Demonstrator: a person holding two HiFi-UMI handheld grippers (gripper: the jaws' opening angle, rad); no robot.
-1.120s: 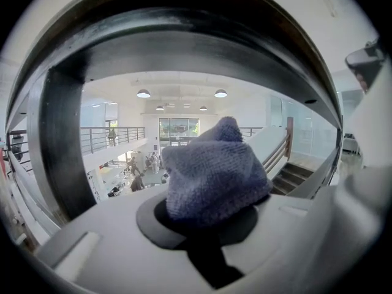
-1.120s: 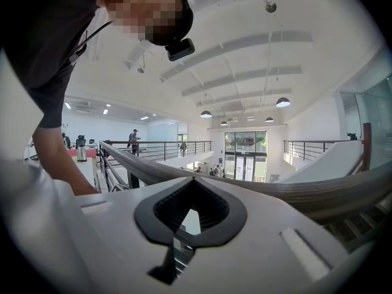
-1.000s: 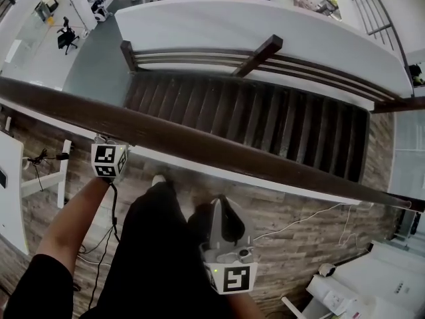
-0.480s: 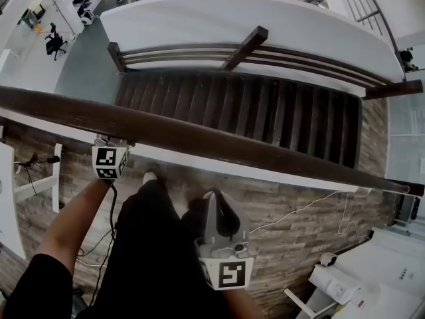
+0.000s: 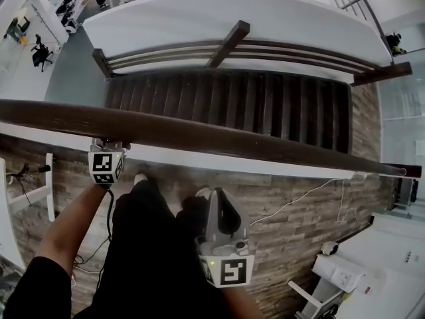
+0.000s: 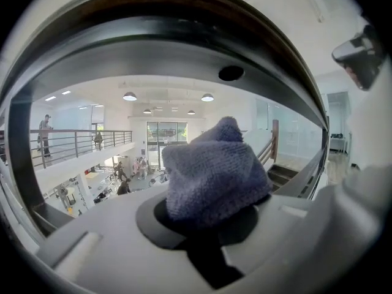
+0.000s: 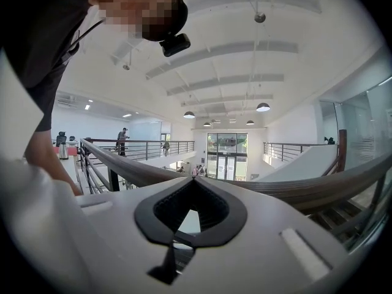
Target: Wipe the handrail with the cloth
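Standing on the wood-pattern floor (image 5: 299, 238), a person in black trousers (image 5: 153, 251) holds one gripper in each hand. The right gripper (image 5: 216, 197) is nearest, low in front of the legs and well short of the rail. Its jaws are closed together with nothing between them (image 7: 191, 210). The left gripper (image 5: 106, 145) is further forward at the end of a bare forearm (image 5: 70, 224), right up against the near side of the dark wooden handrail (image 5: 232, 141). Its jaws are clenched on a bunched blue-grey cloth (image 6: 211, 173), which stands up out of them. The rail curves just above the cloth, but I cannot tell whether they touch. A thin white cable (image 5: 299, 208) lies on the floor to the right. Beyond the handrail a dark staircase (image 5: 232, 108) goes down, and past it is a white wall (image 5: 219, 25) with an open hall below.
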